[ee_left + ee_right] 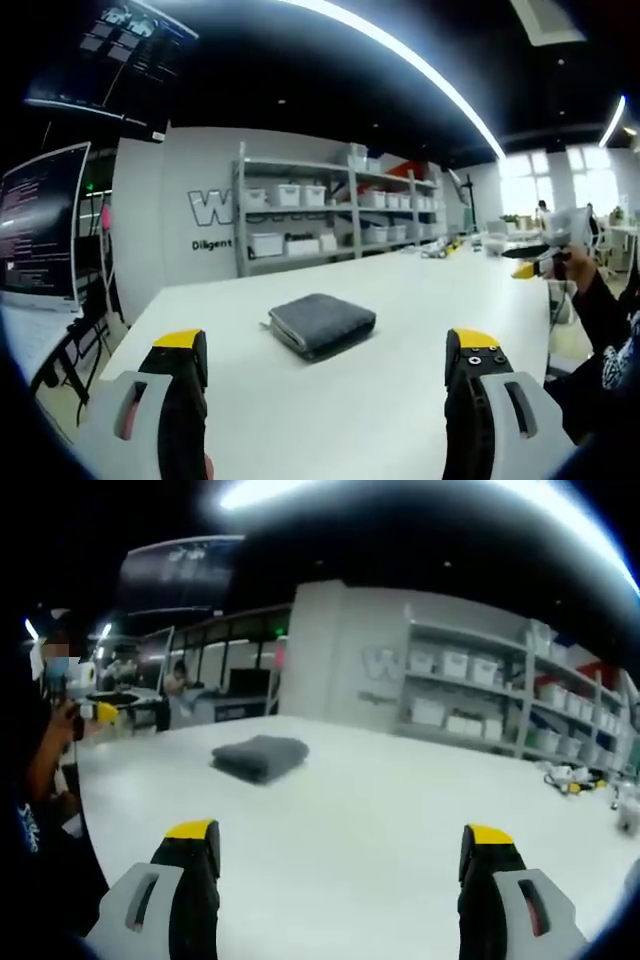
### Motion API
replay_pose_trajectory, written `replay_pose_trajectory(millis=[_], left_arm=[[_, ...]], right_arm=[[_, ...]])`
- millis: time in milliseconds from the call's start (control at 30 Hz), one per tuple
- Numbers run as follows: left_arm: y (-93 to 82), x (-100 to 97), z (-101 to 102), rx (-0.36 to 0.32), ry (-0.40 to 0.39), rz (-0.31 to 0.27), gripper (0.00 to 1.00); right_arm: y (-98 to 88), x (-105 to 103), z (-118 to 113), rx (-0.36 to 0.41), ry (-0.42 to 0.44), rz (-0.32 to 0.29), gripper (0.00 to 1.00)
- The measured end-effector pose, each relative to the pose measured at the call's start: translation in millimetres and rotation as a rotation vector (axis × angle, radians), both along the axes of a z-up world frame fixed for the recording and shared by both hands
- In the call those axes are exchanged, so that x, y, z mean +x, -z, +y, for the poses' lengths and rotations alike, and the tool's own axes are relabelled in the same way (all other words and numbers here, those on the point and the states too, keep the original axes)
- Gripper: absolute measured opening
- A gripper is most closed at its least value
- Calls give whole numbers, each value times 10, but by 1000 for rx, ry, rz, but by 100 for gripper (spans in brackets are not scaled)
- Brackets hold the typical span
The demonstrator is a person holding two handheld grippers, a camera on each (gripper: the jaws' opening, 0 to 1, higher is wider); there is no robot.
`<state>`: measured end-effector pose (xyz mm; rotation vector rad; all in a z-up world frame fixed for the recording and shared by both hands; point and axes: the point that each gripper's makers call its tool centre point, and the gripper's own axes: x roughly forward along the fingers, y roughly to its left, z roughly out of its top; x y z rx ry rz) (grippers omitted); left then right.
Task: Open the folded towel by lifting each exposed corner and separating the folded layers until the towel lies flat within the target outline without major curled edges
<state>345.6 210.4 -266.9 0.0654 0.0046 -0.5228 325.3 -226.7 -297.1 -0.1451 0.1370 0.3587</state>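
In the left gripper view, the left gripper (326, 365) stood wide open and empty above the white tabletop (400, 300), the folded grey towel (322, 322) just ahead.

In the right gripper view, the right gripper (340, 855), also spread and empty, hung well back from the towel (260, 756); it should approach low and pinch only the top layer's corner.

A lab or workshop is showing here: metal shelving (330, 205) holding white bins is standing mid-frame against a lettered wall (205, 210), monitors (40, 225) are glowing at left, ceiling strip lights (420, 70) are running overhead.
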Motion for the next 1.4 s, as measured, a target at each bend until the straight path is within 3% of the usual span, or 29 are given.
replay_pose_trajectory(millis=[433,633,833,933,1067,1200,1400], left_arm=[[-63,193,27,23,-22,-14,99],[-158,349,67,42,-17,-21,99],[-156,485,-40,37,20,-10,99],[-148,622,-53,46,17,-26,99],[-42,763,-66,71,10,-3,99],[-97,840,-83,79,15,-4,99],[-177,924,-140,75,29,-11,99]], right_arm=[[-40,186,151,-42,-30,7,100],[-181,287,280,-56,-60,-9,100],[-88,445,386,-98,-70,10,100],[-154,497,422,-86,-80,-8,100],[-208,557,426,-80,-76,-17,100],[-292,658,418,-88,-67,-31,100],[-272,750,538,-101,-96,-30,100]])
